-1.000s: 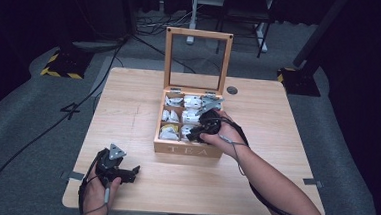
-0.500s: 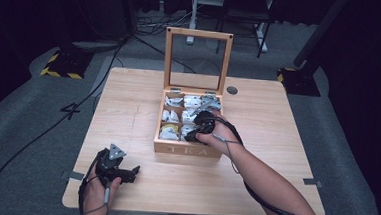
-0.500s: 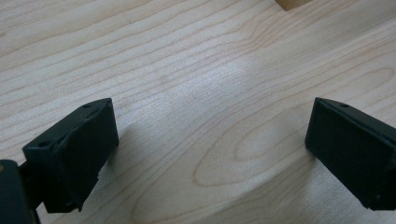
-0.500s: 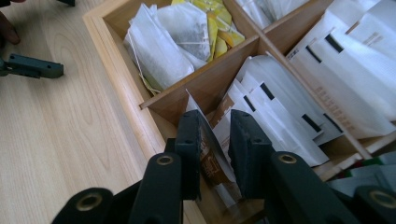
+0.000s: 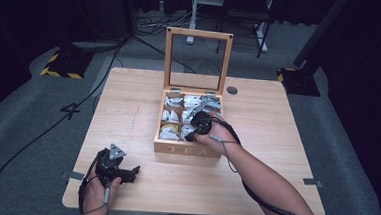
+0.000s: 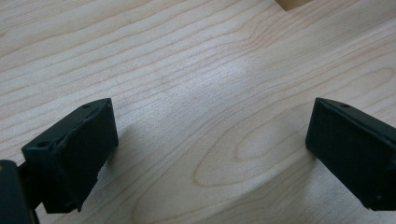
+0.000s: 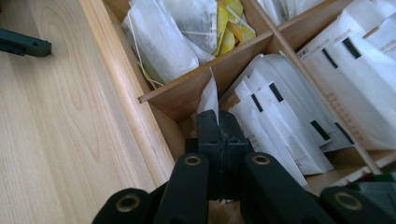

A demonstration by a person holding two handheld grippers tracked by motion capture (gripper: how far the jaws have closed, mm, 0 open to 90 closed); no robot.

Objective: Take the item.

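Note:
A wooden tea box (image 5: 186, 150) with its glass lid (image 5: 199, 34) upright stands mid-table. My right gripper (image 5: 192, 132) reaches into the front right compartment. In the right gripper view it (image 7: 218, 122) is shut on the edge of a white tea sachet (image 7: 208, 95), next to a stack of white sachets (image 7: 275, 121). The neighbouring compartment holds tea bags with yellow tags (image 7: 187, 28). My left gripper (image 5: 133, 173) rests at the table's front left, far from the box. In the left gripper view it (image 6: 210, 140) stands open over bare wood.
A wooden divider (image 7: 205, 74) stands just ahead of the shut jaws. The box's front wall (image 7: 121, 88) runs along their left side. A round cable hole (image 5: 232, 90) lies behind the box. A corner of the box (image 6: 292, 3) shows beyond the left gripper.
The right gripper has shifted slightly to the left inside the box. The left gripper has not moved.

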